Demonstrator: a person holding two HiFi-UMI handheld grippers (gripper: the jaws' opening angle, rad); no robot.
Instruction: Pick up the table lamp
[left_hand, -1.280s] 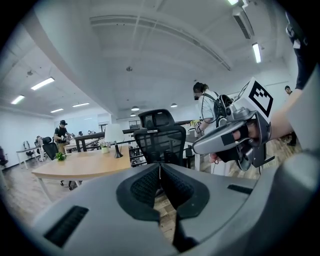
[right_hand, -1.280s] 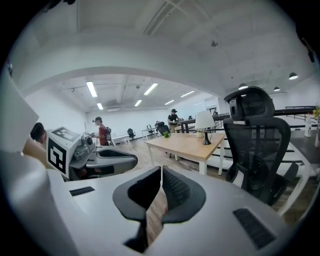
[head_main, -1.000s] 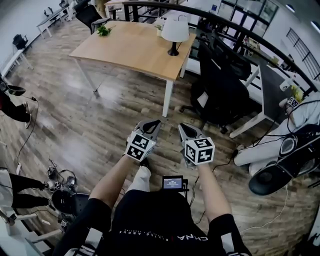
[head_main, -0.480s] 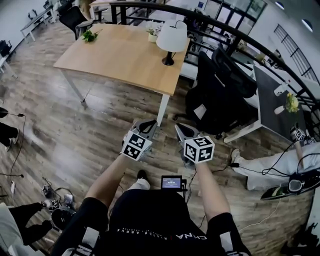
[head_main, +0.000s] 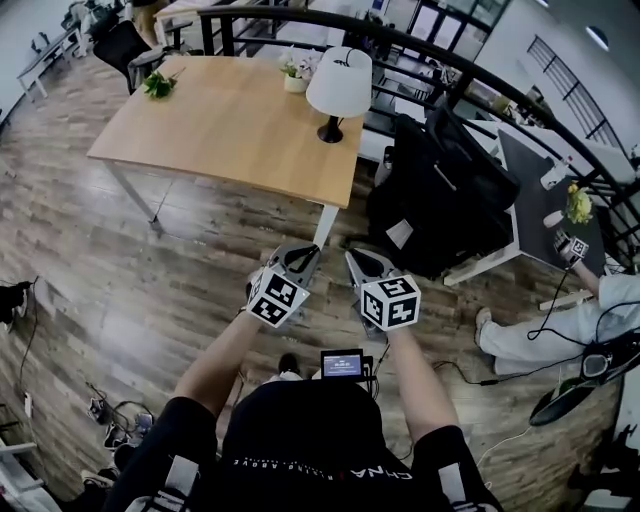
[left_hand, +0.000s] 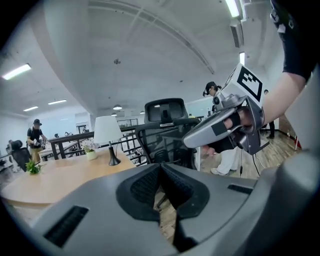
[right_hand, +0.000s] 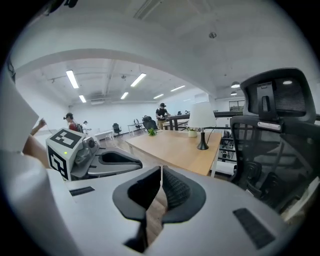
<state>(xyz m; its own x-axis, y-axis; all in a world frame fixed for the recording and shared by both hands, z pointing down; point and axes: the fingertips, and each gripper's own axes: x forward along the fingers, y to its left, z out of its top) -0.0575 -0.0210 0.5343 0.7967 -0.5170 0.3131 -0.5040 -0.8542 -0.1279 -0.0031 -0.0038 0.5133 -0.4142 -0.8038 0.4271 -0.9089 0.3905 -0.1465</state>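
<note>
Head view: the left gripper (head_main: 298, 255) and right gripper (head_main: 362, 260) are held side by side above the wood floor, each with jaws pressed together on nothing. The table lamp (head_main: 338, 80), a white shade on a black base, stands upright near the right edge of the wooden table (head_main: 220, 130), well apart from both. White lettering on the person's black shirt (head_main: 300, 440) is too small to read.

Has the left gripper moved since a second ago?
Yes. The left gripper has come forward toward the wooden table: in the head view, less floor separates its tips from the table's near corner than before.
</note>
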